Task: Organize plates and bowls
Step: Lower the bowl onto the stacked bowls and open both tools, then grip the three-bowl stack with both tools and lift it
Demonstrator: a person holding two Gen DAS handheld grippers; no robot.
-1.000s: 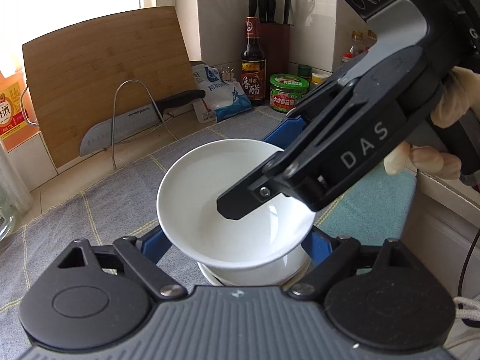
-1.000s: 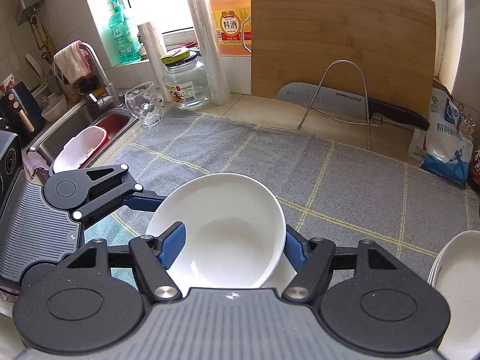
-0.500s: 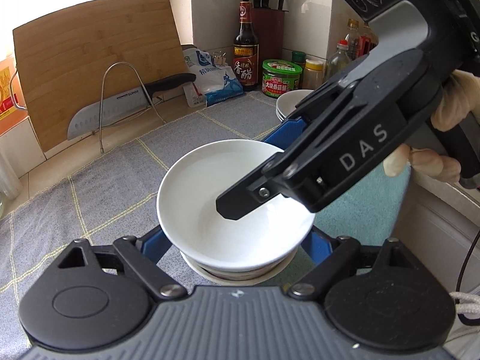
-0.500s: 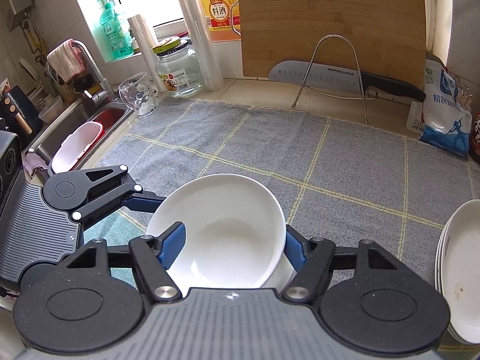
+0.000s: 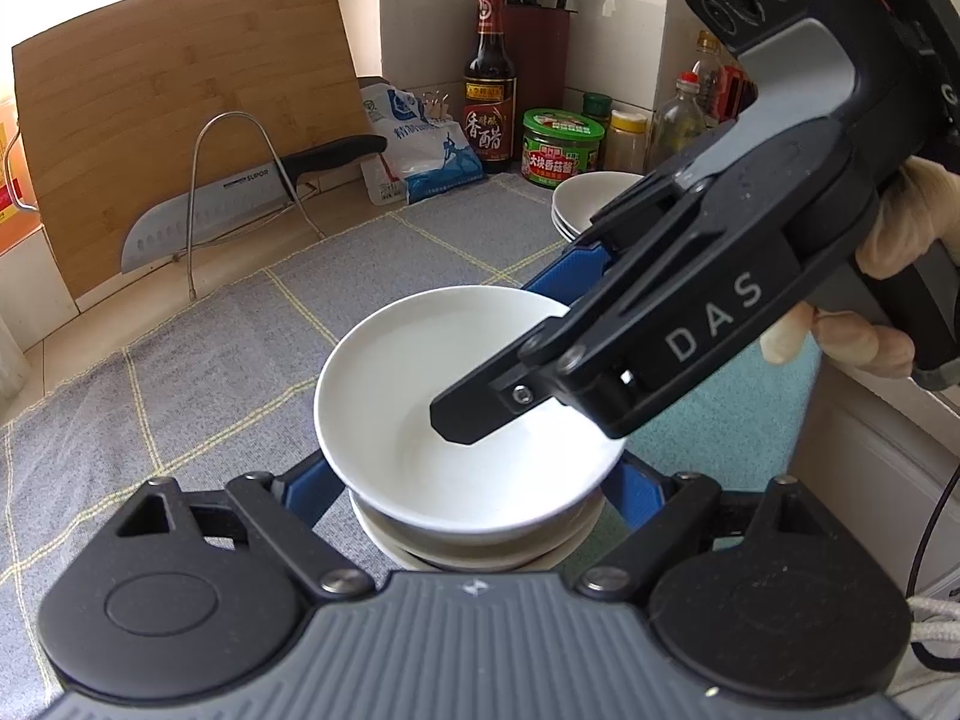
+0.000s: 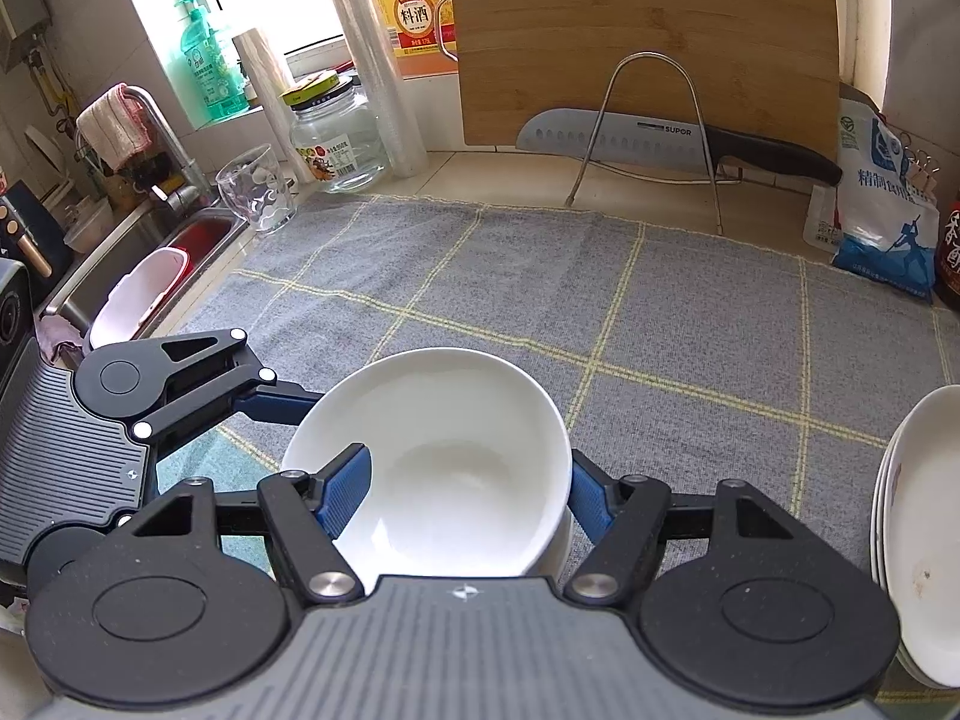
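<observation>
bowl (image 6: 456, 468): white, top of a short stack of bowls on the grey checked cloth (image 6: 690, 312), near its front edge.
right gripper (image 6: 459, 492): closed on the bowl's rim; one blue finger (image 6: 345, 492) lies inside the bowl, the other outside its wall.
left gripper (image 5: 468, 480): jaws wide, one blue finger on each side of the stack below the top bowl; whether the pads touch it cannot be told.
plates (image 6: 918, 528): white stack on the cloth, well apart to the right of the bowls.
cutting board (image 5: 180, 102): leans on the wall behind.
knife (image 5: 240, 198): rests in a wire stand before the board.
</observation>
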